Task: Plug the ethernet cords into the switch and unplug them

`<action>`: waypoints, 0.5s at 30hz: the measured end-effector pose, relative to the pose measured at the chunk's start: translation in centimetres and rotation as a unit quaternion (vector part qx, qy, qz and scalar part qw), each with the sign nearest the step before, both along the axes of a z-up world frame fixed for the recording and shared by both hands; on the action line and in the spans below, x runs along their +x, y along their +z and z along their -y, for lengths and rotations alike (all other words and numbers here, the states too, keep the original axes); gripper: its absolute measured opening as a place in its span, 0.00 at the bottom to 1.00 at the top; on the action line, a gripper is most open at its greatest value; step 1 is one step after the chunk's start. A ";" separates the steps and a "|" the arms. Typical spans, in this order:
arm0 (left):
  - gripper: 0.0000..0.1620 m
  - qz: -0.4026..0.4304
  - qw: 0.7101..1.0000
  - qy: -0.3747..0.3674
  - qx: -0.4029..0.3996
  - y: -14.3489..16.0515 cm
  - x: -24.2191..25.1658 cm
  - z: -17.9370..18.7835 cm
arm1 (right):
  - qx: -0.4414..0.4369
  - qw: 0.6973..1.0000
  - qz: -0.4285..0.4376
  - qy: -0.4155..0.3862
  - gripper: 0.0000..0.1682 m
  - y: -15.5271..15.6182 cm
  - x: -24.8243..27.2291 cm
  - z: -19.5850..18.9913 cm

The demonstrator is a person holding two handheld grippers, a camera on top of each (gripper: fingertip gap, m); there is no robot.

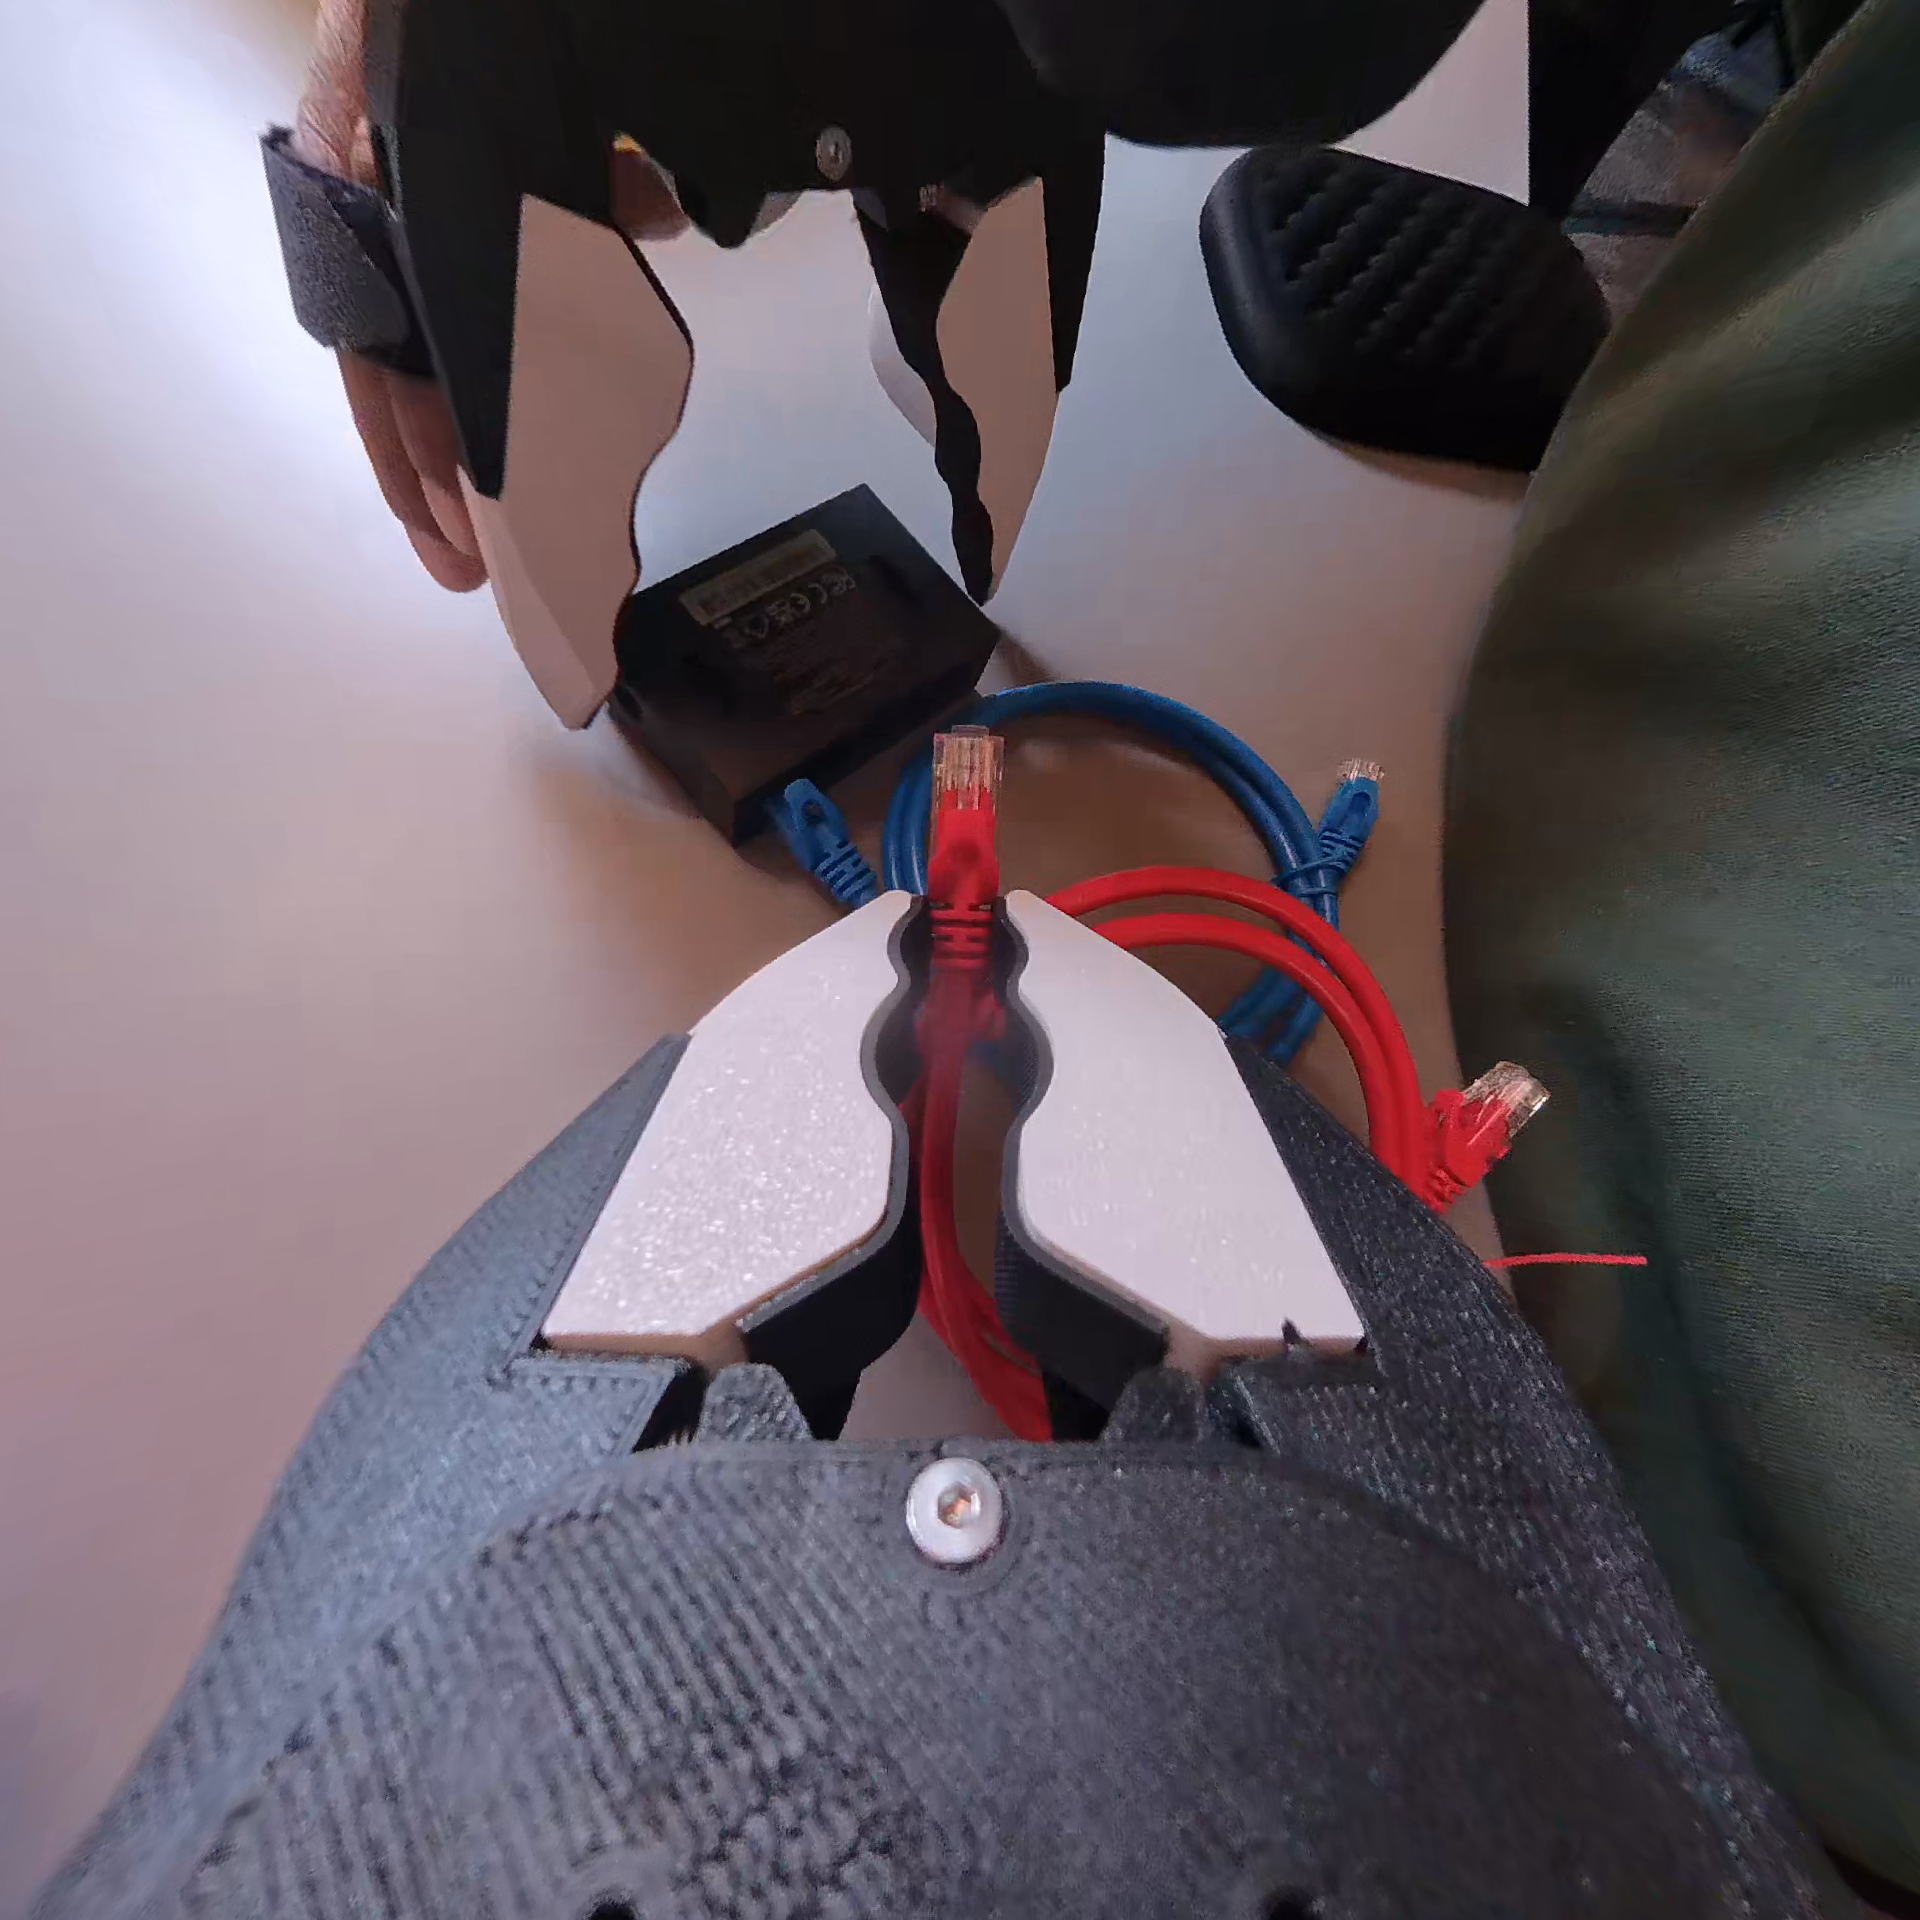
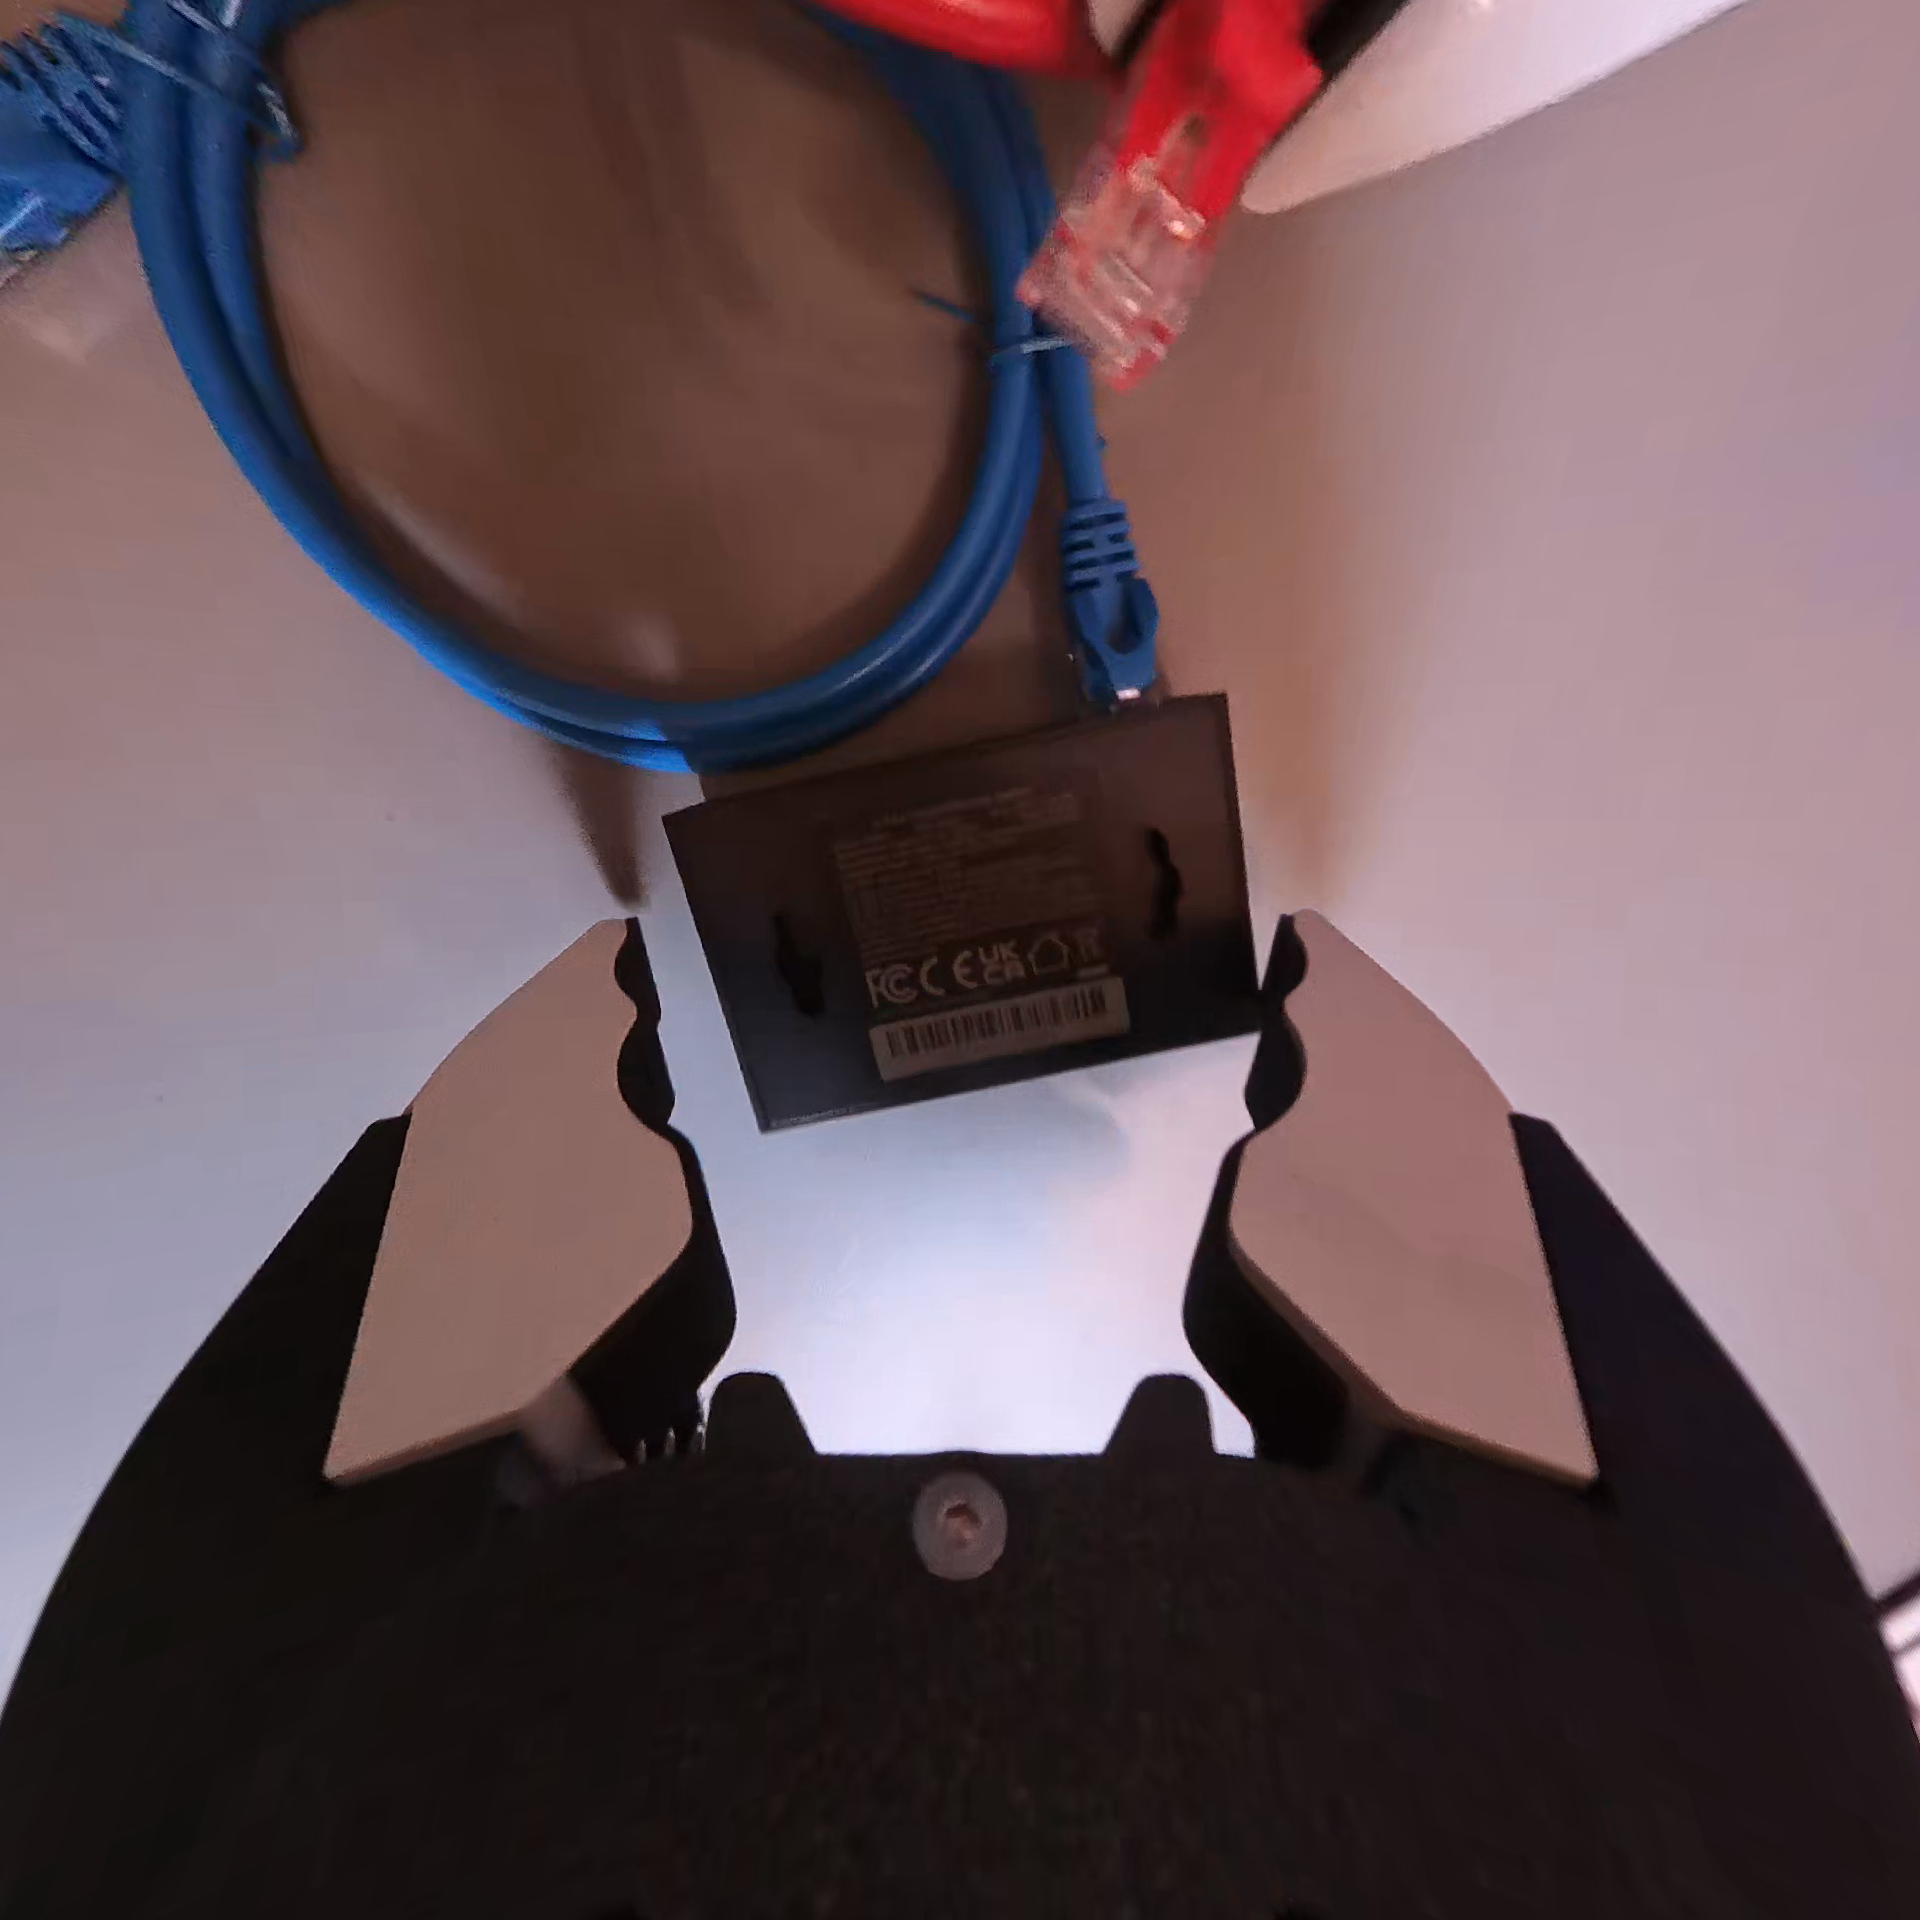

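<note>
Pale and glossy, the desk (image 1: pixel 208 831) carries a small black switch (image 1: pixel 800 665) lying label side up, with its port face turned toward the left hand-held gripper (image 1: pixel 961 914). One blue plug (image 1: pixel 821 831) already sits in a port at one end of that face; the rest of the blue cord (image 1: pixel 1122 727) loops on the desk beside it, its other plug (image 1: pixel 1351 810) lying free.

The left hand-held gripper is clamped on the boot of the red plug (image 1: pixel 966 790), whose clear tip points straight ahead along the fingers. The switch lies just ahead and slightly to the left of that tip, near but not touching. The plug's long axis looks roughly square to the port face, though offset to the side of it, past the blue plug. The red cord (image 1: pixel 1247 914) trails back through the jaws and loops to the right, ending in a second red plug (image 1: pixel 1486 1122) near a green sleeve (image 1: pixel 1714 935).

The right hand-held gripper (image 2: pixel 956 966) comes at the switch from the opposite side, jaws wide apart, its fingers (image 2: pixel 1382 1143) straddling the rear corners of the case. Whether they touch it I cannot tell. It appears placed to brace the switch.

My judgement: the coming move is a small sideways shift to line the red plug with a free port, then a straight push. Which way the latch tab faces is not clear.
</note>
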State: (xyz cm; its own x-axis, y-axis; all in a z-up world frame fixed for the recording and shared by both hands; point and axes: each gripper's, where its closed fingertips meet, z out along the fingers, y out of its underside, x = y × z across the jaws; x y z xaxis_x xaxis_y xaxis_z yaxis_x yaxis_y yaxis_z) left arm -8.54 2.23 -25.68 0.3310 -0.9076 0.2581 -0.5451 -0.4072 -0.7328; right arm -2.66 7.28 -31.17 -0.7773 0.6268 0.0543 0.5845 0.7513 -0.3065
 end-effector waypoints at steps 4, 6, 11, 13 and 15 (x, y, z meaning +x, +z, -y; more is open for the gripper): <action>0.07 0.002 1.000 -0.002 -0.011 -0.3 0.0 0.1 | -0.029 0.999 -0.022 0.003 0.60 -0.2 -0.4 0.6; 0.07 0.002 1.000 0.002 -0.016 -0.4 0.0 0.0 | -0.033 0.998 -0.029 -0.033 0.60 -0.2 -0.3 0.7; 0.07 -0.015 0.999 0.013 -0.032 -1.1 0.1 -0.2 | -0.089 0.977 -0.043 -0.189 0.59 1.0 0.4 1.6; 0.07 -0.036 0.999 0.016 -0.028 -1.4 0.2 -0.4 | -0.118 0.960 -0.064 -0.248 0.59 1.6 0.7 2.1; 0.07 -0.052 0.998 0.015 -0.025 -1.7 0.5 -0.5 | -0.154 0.936 -0.094 -0.301 0.59 2.3 0.6 2.8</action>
State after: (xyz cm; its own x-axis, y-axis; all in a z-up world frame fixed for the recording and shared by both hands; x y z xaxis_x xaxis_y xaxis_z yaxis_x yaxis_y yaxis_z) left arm -8.07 2.71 -27.33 0.3849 -0.8841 0.2651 -0.6044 -0.4585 -0.6515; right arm -2.09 4.51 -28.91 -0.2732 0.9567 -0.1006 0.7877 0.1625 -0.5943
